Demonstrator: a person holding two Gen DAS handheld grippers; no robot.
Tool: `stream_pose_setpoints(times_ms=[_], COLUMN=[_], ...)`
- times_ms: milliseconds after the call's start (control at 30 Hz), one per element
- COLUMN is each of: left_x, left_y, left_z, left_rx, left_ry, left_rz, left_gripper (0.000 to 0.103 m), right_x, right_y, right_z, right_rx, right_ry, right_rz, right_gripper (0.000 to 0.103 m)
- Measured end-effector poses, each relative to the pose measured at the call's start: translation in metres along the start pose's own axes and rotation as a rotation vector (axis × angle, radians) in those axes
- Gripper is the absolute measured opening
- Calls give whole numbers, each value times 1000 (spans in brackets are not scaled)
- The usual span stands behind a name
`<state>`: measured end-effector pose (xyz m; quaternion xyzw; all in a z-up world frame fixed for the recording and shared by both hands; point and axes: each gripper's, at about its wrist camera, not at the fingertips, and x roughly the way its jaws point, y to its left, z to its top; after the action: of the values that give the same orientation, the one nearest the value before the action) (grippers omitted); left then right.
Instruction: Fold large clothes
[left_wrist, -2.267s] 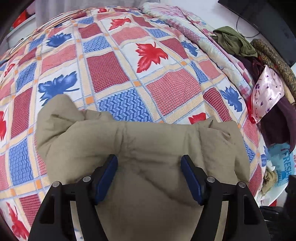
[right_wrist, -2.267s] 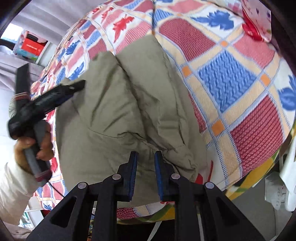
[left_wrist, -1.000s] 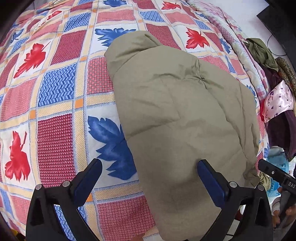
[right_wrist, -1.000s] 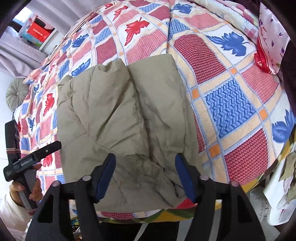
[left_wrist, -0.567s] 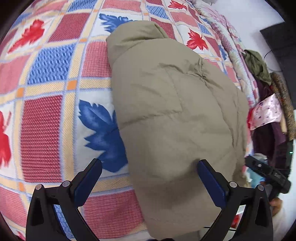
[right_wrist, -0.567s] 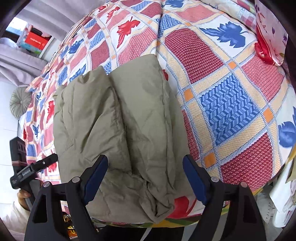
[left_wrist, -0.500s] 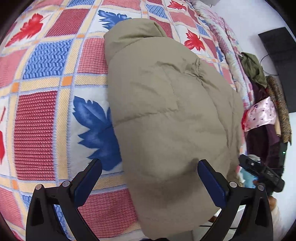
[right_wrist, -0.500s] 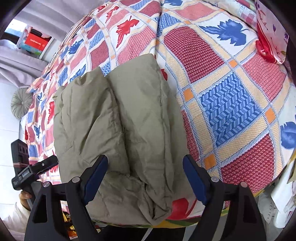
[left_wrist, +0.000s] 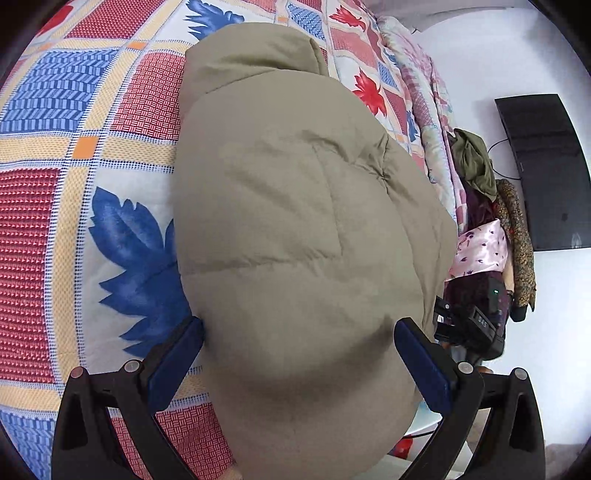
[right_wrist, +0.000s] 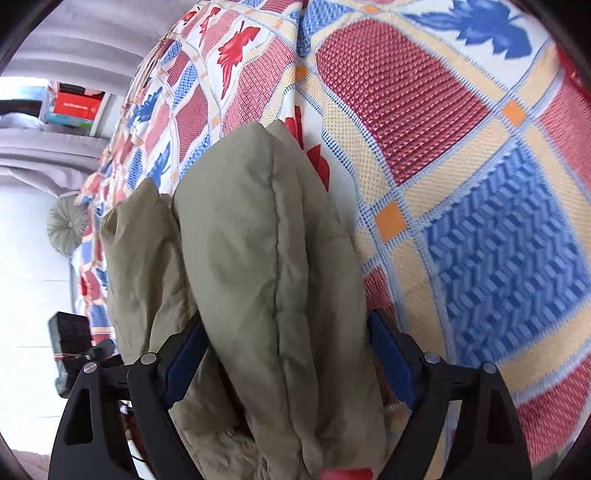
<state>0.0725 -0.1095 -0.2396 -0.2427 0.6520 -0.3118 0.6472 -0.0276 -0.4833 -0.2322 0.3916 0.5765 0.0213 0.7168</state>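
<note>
A puffy khaki jacket (left_wrist: 295, 221), folded into a thick bundle, lies on the patchwork bedspread (left_wrist: 55, 184) near the bed's edge. My left gripper (left_wrist: 299, 350) is open wide with the near end of the bundle between its blue pads; the left pad (left_wrist: 177, 354) touches the fabric. In the right wrist view the same jacket (right_wrist: 266, 266) shows as stacked layers. My right gripper (right_wrist: 288, 347) is open wide and straddles the bundle's other end. The right gripper's body also shows in the left wrist view (left_wrist: 469, 325), past the jacket's far side.
A pile of other clothes (left_wrist: 487, 221) lies at the bed's far right side, with a dark screen (left_wrist: 543, 166) on the wall behind. A grey curtain (right_wrist: 55, 110), a shelf with a red box (right_wrist: 74, 103) and a round cushion (right_wrist: 66, 225) stand beyond the bed.
The right gripper opened from shut. Both grippers have moved in low on the folded jacket, so each now has an end of the bundle between its open jaws.
</note>
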Motion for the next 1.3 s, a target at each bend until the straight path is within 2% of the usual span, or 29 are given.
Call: stream_pose_setpoints(times_ms=[133, 300, 333, 367, 400, 467, 600, 733, 900, 1000, 1067, 1133, 1200, 1267, 1300], left_x=[6, 10, 10, 10, 10, 10, 14, 21, 41, 51, 52, 48, 39, 27, 20], left_y=[9, 21, 24, 25, 26, 26, 22, 23, 31, 32, 24, 15, 8, 3, 0], left_z=[5, 13, 13, 14, 14, 14, 16, 20, 24, 24, 24, 23, 20, 20, 20], left_rx=[-8, -52, -59, -62, -64, -61, -51, -36, -53, -83, -61, -41, -18, 9, 23], left_ry=[4, -2, -2, -3, -3, -2, -6, -6, 11, 23, 17, 0, -21, -38, -47], left_rz=[-1, -42, -51, -57, -60, -60, -57, -55, -93, -125, -98, -70, -57, -60, -67], left_gripper=[103, 103, 103, 103, 103, 103, 103, 103, 103, 103, 103, 93, 83, 76, 73], right_x=[18, 18, 17, 17, 16, 16, 32, 52, 73, 80, 80, 82, 83, 77, 73], right_y=[-10, 1, 3, 6, 9, 18, 41, 52, 49, 50, 51, 53, 55, 63, 66], right_z=[9, 12, 13, 13, 14, 16, 20, 28, 33, 32, 31, 30, 29, 26, 23], right_rx=[57, 12, 10, 7, -1, -42, -167, -208, -199, -181, -167, -135, -116, -124, -129], right_ry=[45, 28, 29, 31, 29, 46, 124, 179, 231, 234, 232, 238, 249, 244, 241], right_rz=[149, 273, 297, 319, 339, 325, 185, 115, 112, 118, 111, 102, 99, 125, 137], right_gripper=[88, 88, 93, 103, 103, 103, 103, 103, 103, 103, 103, 102, 95, 72, 68])
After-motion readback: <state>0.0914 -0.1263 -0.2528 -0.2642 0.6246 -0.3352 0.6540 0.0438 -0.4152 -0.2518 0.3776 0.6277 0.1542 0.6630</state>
